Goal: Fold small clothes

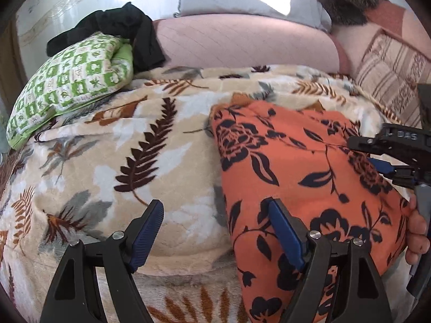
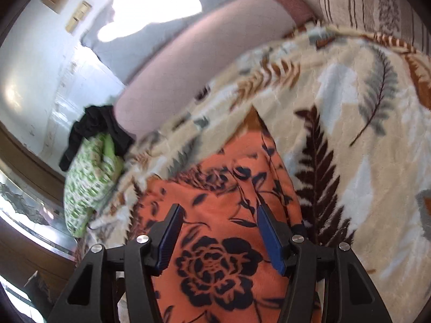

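Between the blue pads of the left claw (image 1: 215, 231) lies mostly bare blanket (image 1: 107, 145); its jaws stand wide apart and hold nothing, and only the right pad hangs over the left edge of the orange garment (image 1: 296, 167). Over the same garment, the right claw (image 2: 219, 238) also stands open, about half wide, with the flowered orange cloth (image 2: 215, 255) showing between its pads, but I cannot tell if the pads touch the cloth; nothing is pinched. From the left camera this right claw (image 1: 388, 150) enters from the right side, above the far right part of the garment, and some fingers (image 1: 416, 234) of the person show at the garment's right edge. The garment lies spread on the leaf-patterned blanket of the bed, fairly flat, with its long side going away from the person. Further away, a green patterned pillow (image 1: 67, 86) carries a black piece of clothing (image 1: 121, 29), well apart from the work. I judge that the step in hand is reaching for the edges before a fold. The next move probably asks each claw to come lower to an edge or corner and close on one layer of cloth only, without catching the fluffy blanket under it.
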A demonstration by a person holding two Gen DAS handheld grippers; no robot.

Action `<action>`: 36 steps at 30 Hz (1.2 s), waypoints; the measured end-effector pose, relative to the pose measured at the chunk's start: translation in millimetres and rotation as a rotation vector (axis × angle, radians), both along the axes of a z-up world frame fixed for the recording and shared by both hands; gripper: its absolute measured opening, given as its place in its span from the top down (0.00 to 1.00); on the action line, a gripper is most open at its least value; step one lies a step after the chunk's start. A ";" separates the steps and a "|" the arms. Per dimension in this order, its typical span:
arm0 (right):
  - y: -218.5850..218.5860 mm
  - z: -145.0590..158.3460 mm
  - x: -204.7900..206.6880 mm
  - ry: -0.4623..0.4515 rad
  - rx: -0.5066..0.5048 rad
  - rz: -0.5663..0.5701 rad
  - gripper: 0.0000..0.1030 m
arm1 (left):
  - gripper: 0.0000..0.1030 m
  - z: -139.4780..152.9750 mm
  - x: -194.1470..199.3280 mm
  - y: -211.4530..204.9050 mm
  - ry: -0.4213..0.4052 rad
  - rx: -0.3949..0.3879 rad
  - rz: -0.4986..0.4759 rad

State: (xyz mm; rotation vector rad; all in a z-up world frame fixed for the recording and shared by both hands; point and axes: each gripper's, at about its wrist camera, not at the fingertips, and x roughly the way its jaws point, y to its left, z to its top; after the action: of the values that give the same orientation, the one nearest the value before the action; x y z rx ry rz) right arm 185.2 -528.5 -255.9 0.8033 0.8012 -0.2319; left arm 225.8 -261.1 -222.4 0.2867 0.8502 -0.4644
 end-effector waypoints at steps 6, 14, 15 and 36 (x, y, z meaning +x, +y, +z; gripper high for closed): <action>2.4 14.8 -9.0 -0.047 -0.020 0.004 0.40 | 0.21 9.4 1.5 6.9 -0.013 -0.025 0.028; 13.6 44.5 -34.9 -0.126 -0.128 0.021 0.40 | 0.21 24.6 -7.8 13.9 -0.062 -0.030 0.042; 19.2 49.1 -36.9 -0.137 -0.160 0.032 0.40 | 0.21 25.5 -8.2 14.2 -0.064 -0.029 0.044; 71.8 64.2 -63.6 -0.145 -0.347 0.100 0.37 | 0.21 34.9 -11.7 32.0 -0.084 -0.018 0.140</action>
State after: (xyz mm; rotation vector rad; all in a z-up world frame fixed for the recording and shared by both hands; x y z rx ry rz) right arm 121.6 -456.6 -191.7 0.4469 0.6400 -0.2136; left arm 214.1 -229.1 -187.5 0.2267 0.7783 -0.3275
